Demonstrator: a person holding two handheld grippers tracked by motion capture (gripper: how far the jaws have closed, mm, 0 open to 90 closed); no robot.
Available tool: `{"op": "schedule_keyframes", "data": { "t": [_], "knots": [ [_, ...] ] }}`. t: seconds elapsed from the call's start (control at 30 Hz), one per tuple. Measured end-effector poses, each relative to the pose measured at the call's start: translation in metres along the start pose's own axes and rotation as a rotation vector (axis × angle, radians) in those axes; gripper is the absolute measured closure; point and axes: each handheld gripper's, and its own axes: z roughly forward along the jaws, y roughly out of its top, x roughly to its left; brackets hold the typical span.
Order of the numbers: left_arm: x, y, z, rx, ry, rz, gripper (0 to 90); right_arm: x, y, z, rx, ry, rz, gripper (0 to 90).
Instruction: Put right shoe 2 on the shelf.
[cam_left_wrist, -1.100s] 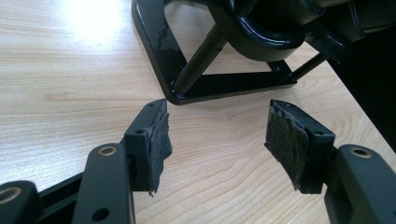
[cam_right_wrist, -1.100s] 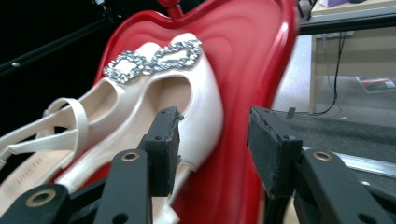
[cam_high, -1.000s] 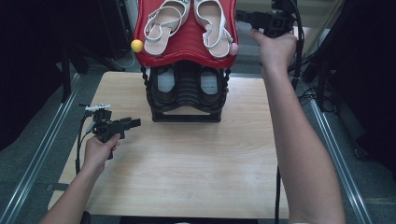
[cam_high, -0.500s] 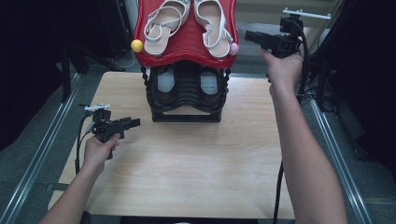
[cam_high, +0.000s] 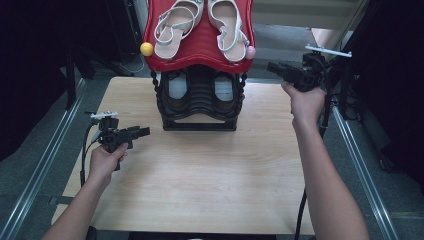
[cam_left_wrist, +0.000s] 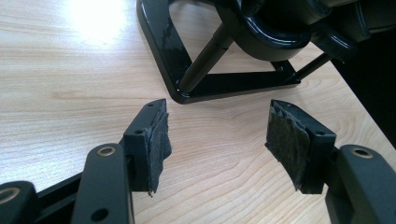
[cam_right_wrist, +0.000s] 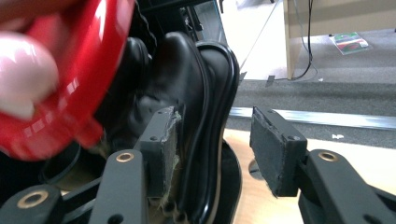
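Black, and tucked in the low shelf of the shoe rack (cam_high: 200, 122) at the back of the table (cam_high: 200, 175): right-hand black shoe (cam_high: 225, 90), under the red shelf (cam_high: 200, 47) with white sandals (cam_high: 227, 25). Lying long from back to front. Just to its right, up off the table, right gripper (cam_high: 272, 67), pointing sideways at it, jaws apart, just opened a bit wider, pinching nothing. Farther off on the other side, left gripper (cam_high: 145, 131), jaws apart and empty too. Probably right hand's job.
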Motion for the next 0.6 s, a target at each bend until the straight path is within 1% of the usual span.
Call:
{"op": "schedule_keyframes", "data": {
  "t": [0.07, 0.13, 0.17, 0.23, 0.27, 0.37, 0.4, 0.5, 0.6],
  "knots": [
    [0.0, 0.0, 0.0, 0.005, 0.0, 0.004, 39.3, -0.002, -0.009, -0.001, 0.006, 0.003, 0.005, 52.2],
    [0.0, 0.0, 0.0, 0.006, -0.003, 0.004, 39.3, -0.003, -0.018, -0.001, 0.02, -0.008, -0.01, 52.2],
    [0.0, 0.0, 0.0, 0.008, -0.004, 0.003, 39.3, -0.004, -0.022, -0.001, 0.027, -0.008, -0.009, 52.2],
    [0.0, 0.0, 0.001, 0.01, -0.005, 0.002, 39.3, -0.005, -0.03, 0.0, 0.035, 0.0, 0.0, 52.3],
    [-0.001, 0.0, 0.001, 0.009, -0.005, -0.005, 39.4, -0.005, -0.034, 0.0, 0.036, 0.001, -0.003, 52.3],
    [-0.001, 0.0, 0.001, 0.01, -0.004, -0.002, 39.4, -0.006, -0.044, 0.0, 0.046, 0.009, 0.012, 52.3],
    [0.0, 0.0, 0.001, 0.011, -0.004, 0.004, 39.4, -0.006, -0.048, 0.0, 0.044, 0.011, 0.01, 52.3],
    [0.0, 0.0, 0.001, 0.012, -0.002, 0.006, 39.4, -0.007, -0.059, 0.001, 0.053, 0.0, 0.007, 52.3],
    [0.0, -0.001, 0.0, 0.012, -0.003, 0.004, 39.4, -0.009, -0.07, 0.0, 0.055, 0.003, 0.012, 52.5]
  ]
}}
